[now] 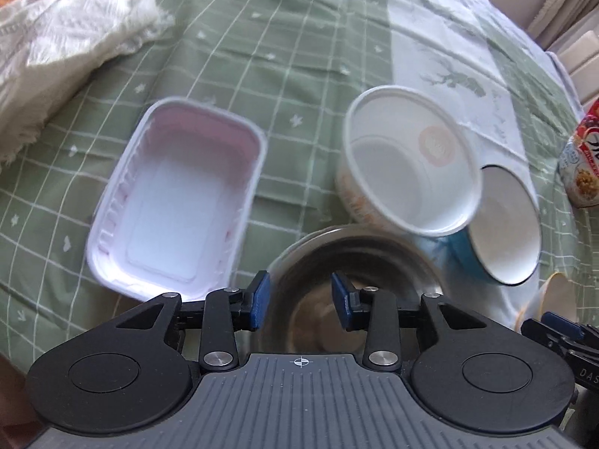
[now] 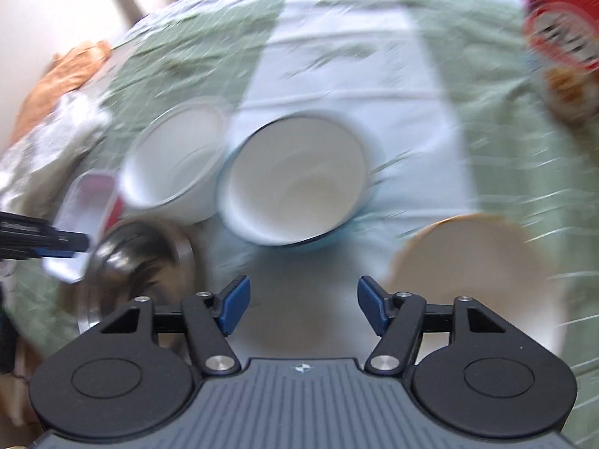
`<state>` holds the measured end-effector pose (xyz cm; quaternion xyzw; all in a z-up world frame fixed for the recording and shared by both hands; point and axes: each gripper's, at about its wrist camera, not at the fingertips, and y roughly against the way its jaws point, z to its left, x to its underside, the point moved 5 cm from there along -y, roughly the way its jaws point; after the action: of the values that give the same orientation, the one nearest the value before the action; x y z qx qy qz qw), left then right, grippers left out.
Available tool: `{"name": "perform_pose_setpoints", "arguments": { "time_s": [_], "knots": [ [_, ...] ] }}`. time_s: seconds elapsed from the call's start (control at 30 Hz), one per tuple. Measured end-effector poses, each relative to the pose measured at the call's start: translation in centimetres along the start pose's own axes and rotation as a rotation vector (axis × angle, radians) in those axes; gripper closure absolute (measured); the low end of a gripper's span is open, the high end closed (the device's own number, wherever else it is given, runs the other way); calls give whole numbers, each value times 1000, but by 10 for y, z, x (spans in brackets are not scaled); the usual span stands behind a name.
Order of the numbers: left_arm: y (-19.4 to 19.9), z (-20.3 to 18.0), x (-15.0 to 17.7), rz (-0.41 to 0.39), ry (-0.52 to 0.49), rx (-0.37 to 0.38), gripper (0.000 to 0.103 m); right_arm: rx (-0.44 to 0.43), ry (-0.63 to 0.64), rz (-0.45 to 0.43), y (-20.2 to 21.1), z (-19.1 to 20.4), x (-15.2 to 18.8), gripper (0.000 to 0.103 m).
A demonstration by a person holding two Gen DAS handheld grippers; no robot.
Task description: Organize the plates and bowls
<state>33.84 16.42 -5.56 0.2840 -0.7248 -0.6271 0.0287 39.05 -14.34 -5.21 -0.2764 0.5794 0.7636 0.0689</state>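
My left gripper [image 1: 299, 299] is open and empty, just above a steel bowl [image 1: 393, 262]. A white rectangular tray [image 1: 179, 198] lies to its left. A white paper bowl [image 1: 408, 161] and a blue-sided white bowl [image 1: 505, 224] sit beyond on the right. My right gripper [image 2: 303, 301] is open and empty above the cloth. In the blurred right wrist view the blue-rimmed bowl [image 2: 295, 183] is ahead, the white paper bowl [image 2: 172, 164] and the steel bowl [image 2: 142, 258] to the left, and a tan-rimmed bowl [image 2: 479, 262] at the right.
A green checked tablecloth [image 1: 262, 37] with a white runner covers the table. Crumpled white plastic bags [image 1: 63, 37] lie at the far left. A cereal pack [image 1: 584, 157] stands at the right edge; it also shows in the right wrist view [image 2: 561, 37].
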Motion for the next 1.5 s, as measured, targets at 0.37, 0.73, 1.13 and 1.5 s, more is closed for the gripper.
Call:
{"name": "perform_pose_setpoints", "arguments": {
  "time_s": [0.37, 0.73, 1.13, 1.5],
  "knots": [
    [-61, -197, 50, 133, -175, 384, 64, 294, -121, -61, 33, -158, 15, 16],
    [-119, -243, 80, 193, -158, 392, 64, 37, -388, 96, -27, -178, 43, 63],
    [-99, -204, 81, 243, -184, 333, 79, -61, -328, 147, -29, -119, 36, 72],
    [-67, -127, 79, 236, -180, 218, 78, -169, -263, 274, -49, -36, 58, 72]
  ]
}}
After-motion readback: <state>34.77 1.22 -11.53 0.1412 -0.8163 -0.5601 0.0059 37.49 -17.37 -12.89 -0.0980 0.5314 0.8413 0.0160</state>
